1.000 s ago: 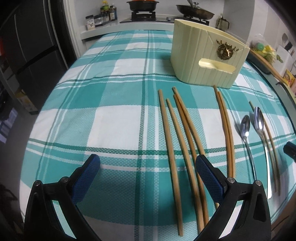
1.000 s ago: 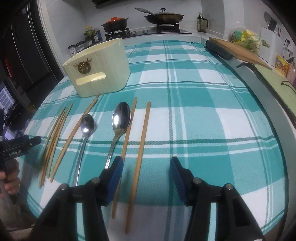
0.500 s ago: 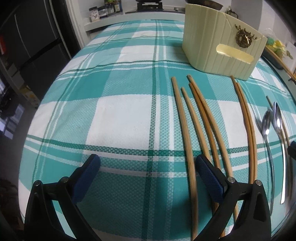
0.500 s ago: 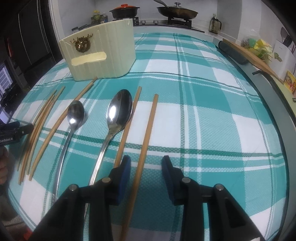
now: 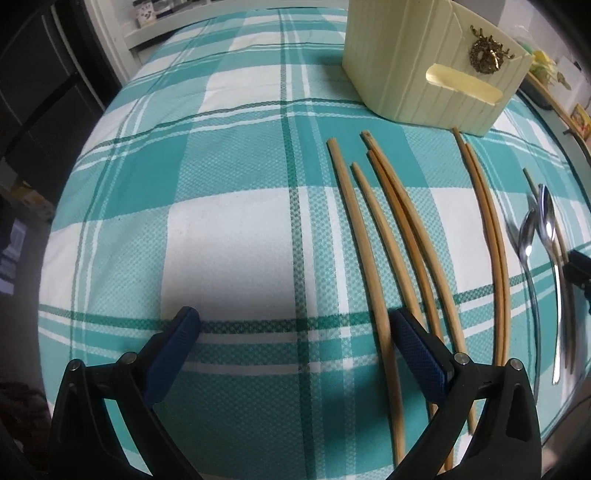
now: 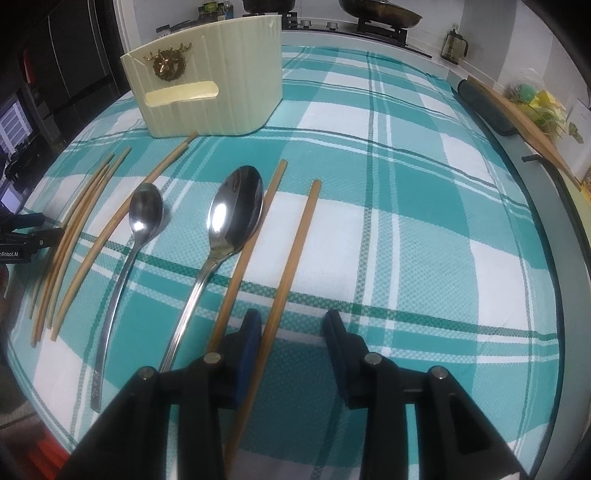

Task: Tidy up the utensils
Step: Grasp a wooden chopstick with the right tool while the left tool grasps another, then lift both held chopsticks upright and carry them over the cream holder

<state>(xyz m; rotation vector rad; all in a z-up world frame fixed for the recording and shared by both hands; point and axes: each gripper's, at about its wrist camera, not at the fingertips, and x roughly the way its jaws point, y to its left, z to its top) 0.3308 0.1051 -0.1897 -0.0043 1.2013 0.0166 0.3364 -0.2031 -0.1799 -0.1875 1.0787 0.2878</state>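
On the teal plaid tablecloth [image 5: 229,236] lie several wooden chopsticks and two steel spoons, in front of a cream utensil holder [image 5: 417,74] [image 6: 221,92]. My left gripper [image 5: 295,320] hangs wide open over the cloth. The leftmost chopstick [image 5: 364,254] runs just inside its right finger [image 5: 417,347]. My right gripper [image 6: 292,321] is partly open and straddles the rightmost chopstick [image 6: 297,247], which passes close by the left finger [image 6: 247,343] and well clear of the other. A second chopstick [image 6: 255,240], the large spoon [image 6: 236,206] and the small spoon [image 6: 146,214] lie to its left.
A wooden board [image 6: 524,125] and a dark roll [image 6: 484,107] line the table's right edge. A stove with pans [image 6: 380,14] stands behind the table. The left gripper's body [image 6: 22,236] shows at the far left, near the other chopsticks [image 6: 74,229].
Both grippers have come forward and lower toward the cloth. The right jaws have narrowed around the rightmost chopstick. The left jaws stay wide.
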